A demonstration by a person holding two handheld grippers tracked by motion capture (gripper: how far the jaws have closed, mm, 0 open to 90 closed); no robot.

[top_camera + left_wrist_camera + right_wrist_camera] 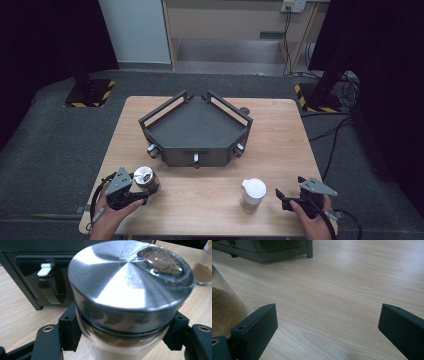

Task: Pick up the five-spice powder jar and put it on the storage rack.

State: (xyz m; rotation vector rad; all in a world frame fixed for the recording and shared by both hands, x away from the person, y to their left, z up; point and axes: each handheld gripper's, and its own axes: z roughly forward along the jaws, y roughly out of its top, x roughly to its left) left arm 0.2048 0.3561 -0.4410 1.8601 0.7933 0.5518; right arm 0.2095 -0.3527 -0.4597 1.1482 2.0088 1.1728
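We have the steel-lidded jar point(145, 178) clamped in the left gripper point(136, 189) at the near left of the table point(280, 130); we'd keep it upright and carry it level toward the rack point(197, 131) (the grip sits just under the lid). The right gripper point(283, 197) rests released beside the white-capped jar point(252, 194). Pale wood tabletop, grey carpet, dark curtains either side.

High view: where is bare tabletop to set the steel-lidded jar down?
Bare wood lies between the steel-lidded glass jar and the white-capped glass jar, in front of the dark angular metal rack. Strips either side of the rack are free too. The near corners are crowded by both grippers.
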